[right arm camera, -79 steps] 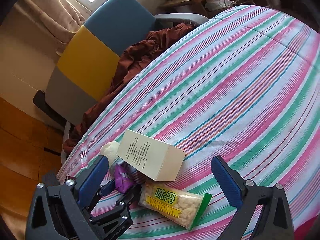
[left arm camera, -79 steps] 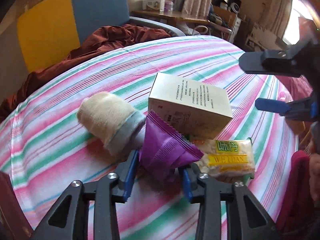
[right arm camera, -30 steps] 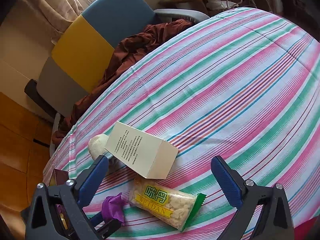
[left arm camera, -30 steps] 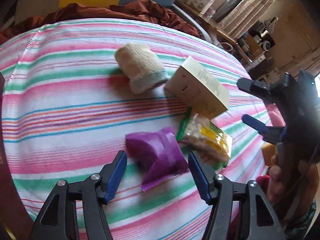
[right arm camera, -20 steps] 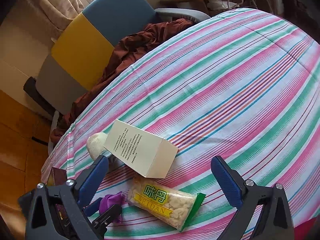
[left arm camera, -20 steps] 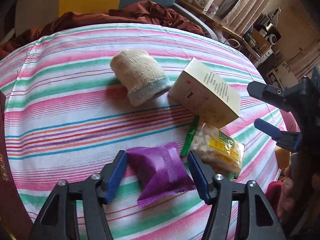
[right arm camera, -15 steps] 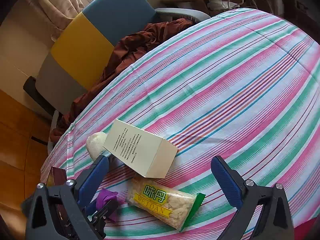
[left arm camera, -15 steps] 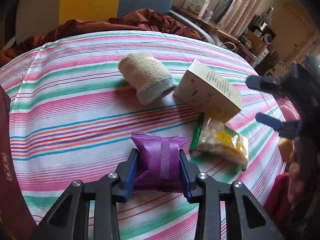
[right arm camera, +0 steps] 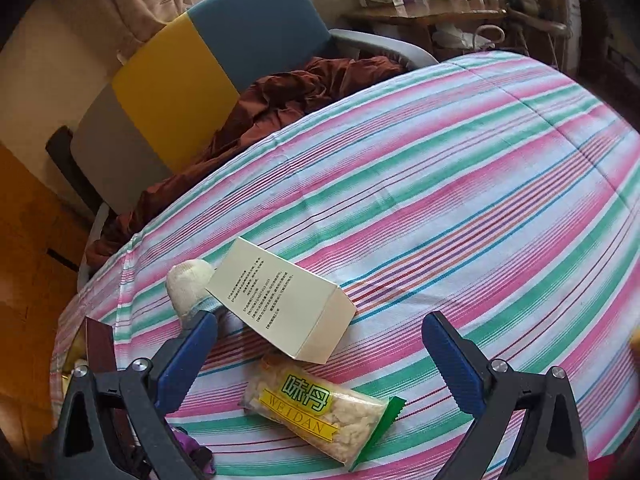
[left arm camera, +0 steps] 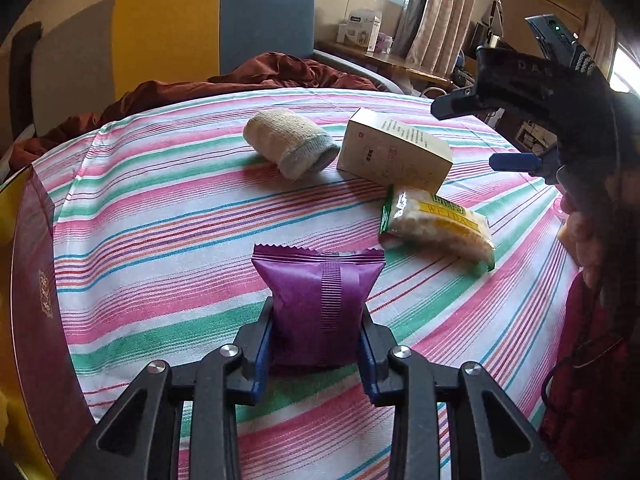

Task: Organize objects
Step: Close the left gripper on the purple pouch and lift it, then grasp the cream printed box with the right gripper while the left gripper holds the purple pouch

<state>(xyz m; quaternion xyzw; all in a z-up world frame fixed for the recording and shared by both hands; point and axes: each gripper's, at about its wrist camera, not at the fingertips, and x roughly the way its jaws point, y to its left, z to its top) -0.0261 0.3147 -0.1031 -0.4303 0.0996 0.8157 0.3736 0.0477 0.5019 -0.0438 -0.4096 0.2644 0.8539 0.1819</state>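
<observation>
My left gripper (left arm camera: 316, 320) is shut on a purple snack packet (left arm camera: 318, 304) and holds it upright just above the striped tablecloth (left arm camera: 160, 220). Beyond it lie a rolled beige sock (left arm camera: 288, 146), a cream carton box (left arm camera: 394, 152) and a yellow-green WEIDAN snack bag (left arm camera: 436, 226). My right gripper (right arm camera: 320, 356) is open and empty, hovering above the snack bag (right arm camera: 320, 414), with the box (right arm camera: 280, 298) and the sock (right arm camera: 188, 284) just beyond. The right gripper also shows at the right edge of the left wrist view (left arm camera: 520, 128).
A dark red box (left arm camera: 36, 320) with a yellow inside stands at the table's left edge. A brown cloth (right arm camera: 280, 100) lies on a yellow and blue chair (right arm camera: 208, 52) behind the table. A wooden shelf with cartons (right arm camera: 420, 4) stands at the back.
My left gripper opened, let the purple packet down, then shut on it again and lifted it upright nearer the table's front. The right gripper stayed open above the snack bag.
</observation>
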